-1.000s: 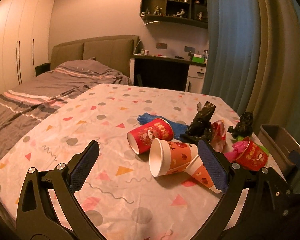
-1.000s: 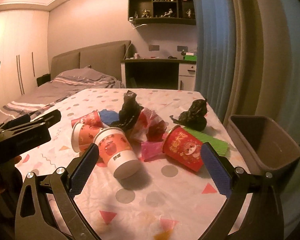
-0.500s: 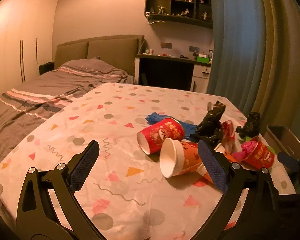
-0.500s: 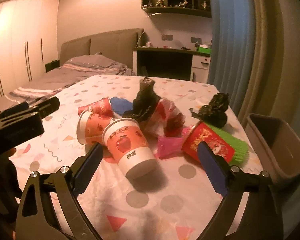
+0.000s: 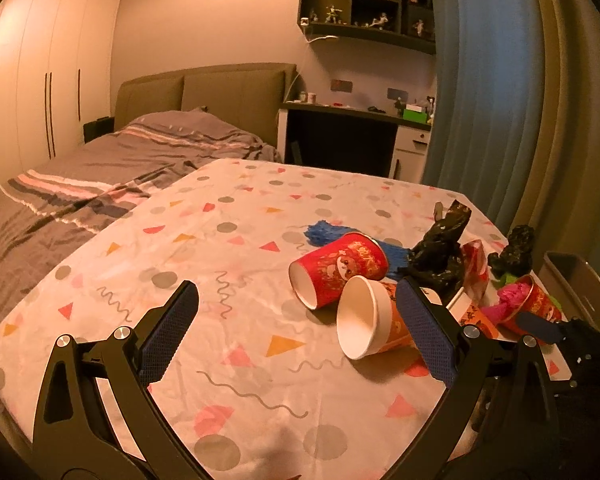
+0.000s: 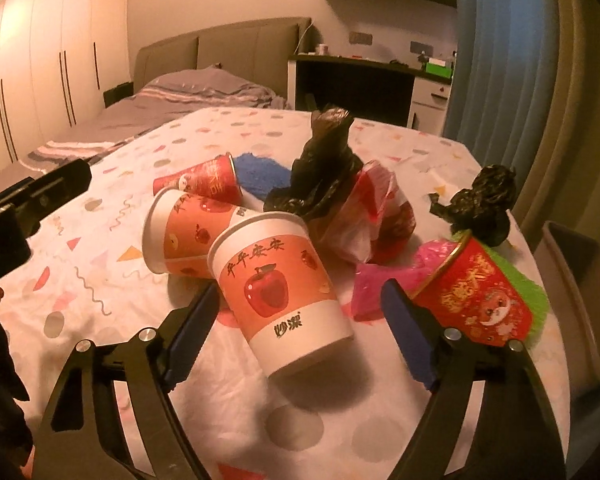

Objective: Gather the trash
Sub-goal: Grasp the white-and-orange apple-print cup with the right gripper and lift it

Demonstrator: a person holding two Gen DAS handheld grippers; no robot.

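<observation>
Several paper cups and crumpled bags lie in a heap on the patterned tablecloth [image 6: 100, 280]. An apple-printed cup [image 6: 280, 292] lies on its side between the fingers of my right gripper [image 6: 300, 336]. Its jaws are closing, and the pads do not press on the cup. Behind it are a second apple cup [image 6: 180, 236], a red cup [image 6: 204, 180], a black bag [image 6: 324, 168] and a red-and-white bag [image 6: 376, 216]. Another red cup [image 6: 476, 292] holds pink netting [image 6: 380, 280]. My left gripper [image 5: 296, 334] stands open and empty, short of the red cup [image 5: 338, 270] and the apple cup [image 5: 370, 328].
A grey bin [image 6: 580, 280] stands off the table's right edge, also seen as the bin [image 5: 572, 280]. Blue netting [image 6: 260, 172], green netting [image 6: 528, 288] and a second black bag [image 6: 484, 204] lie in the heap. A bed [image 5: 100, 172] is at the left, a desk [image 5: 352, 140] behind.
My right gripper has moved forward and down to the nearest apple cup, which now lies between its narrowing jaws. The left gripper has drifted slightly, its jaws unchanged.
</observation>
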